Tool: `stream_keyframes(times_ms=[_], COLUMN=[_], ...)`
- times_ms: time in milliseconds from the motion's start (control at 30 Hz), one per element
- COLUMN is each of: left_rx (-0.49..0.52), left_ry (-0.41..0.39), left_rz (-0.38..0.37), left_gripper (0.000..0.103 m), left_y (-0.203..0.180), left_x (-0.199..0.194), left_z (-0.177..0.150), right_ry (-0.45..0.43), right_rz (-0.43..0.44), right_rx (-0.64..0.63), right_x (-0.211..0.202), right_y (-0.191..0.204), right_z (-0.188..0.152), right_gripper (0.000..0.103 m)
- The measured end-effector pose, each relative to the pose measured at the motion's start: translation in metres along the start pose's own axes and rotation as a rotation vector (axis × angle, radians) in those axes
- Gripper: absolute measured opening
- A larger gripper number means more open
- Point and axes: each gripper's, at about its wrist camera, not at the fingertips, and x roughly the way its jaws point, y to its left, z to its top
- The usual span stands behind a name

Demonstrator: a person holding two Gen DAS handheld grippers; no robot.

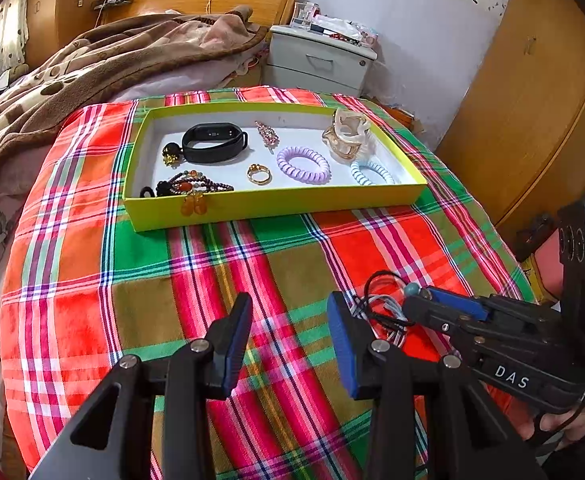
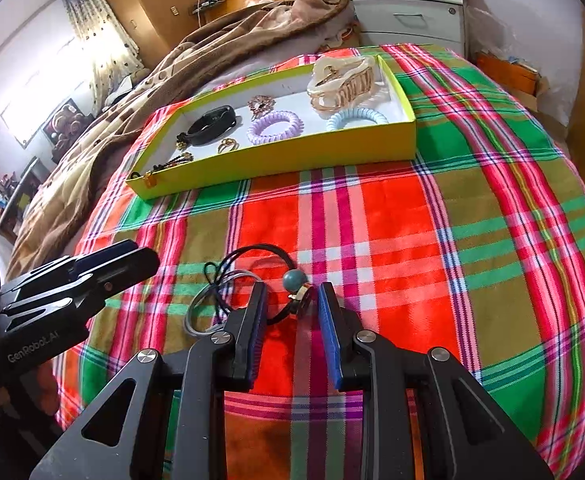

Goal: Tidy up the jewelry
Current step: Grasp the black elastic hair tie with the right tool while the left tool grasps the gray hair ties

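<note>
Right gripper point(image 2: 292, 312), fingers spread around bead point(image 2: 295, 280) of limp hair ties point(image 2: 228, 296); left gripper point(image 1: 288, 336) spread, empty; grip bead.

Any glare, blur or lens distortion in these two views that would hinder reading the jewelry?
Left wrist view: sharp and evenly lit; fisheye bends the yellow box edges; items inside stay readable. Right wrist view: the window blows out at upper left, washing the curtain; the hair ties between the right gripper fingers stay clear.
</note>
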Motion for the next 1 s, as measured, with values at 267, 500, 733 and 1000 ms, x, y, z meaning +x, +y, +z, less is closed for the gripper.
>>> stream_keyframes(times_ms=[267,500,733,1000], left_rx=[-0.006,0.013,0.041,0.11], left_ry=[0.005,0.022,0.034,0.043], left_rz=[0.005,0.001,-0.015,-0.043], left_gripper=[0.04,0.04,0.04,0.04], left_y=[0.002,-0.005,-0.016,-0.041], left_x=[0.0,0.003,0.004,0.003], left_z=[-0.003,-0.004,-0.006,-0.009], right_ry=[-0.05,-0.125,-0.199,-0.23], right_rz=[0.018,0.103,0.19,0.369], right_rx=[0.018,0.082,0.164,0.257], right_x=[-0.011,-0.033,-0.052,-0.065], right_y=[-0.007,-0.022,-0.038,-0.053], right_z=[0.001,0.003,0.007,0.005], right_gripper=[0.011,0.011,0.011,0.011])
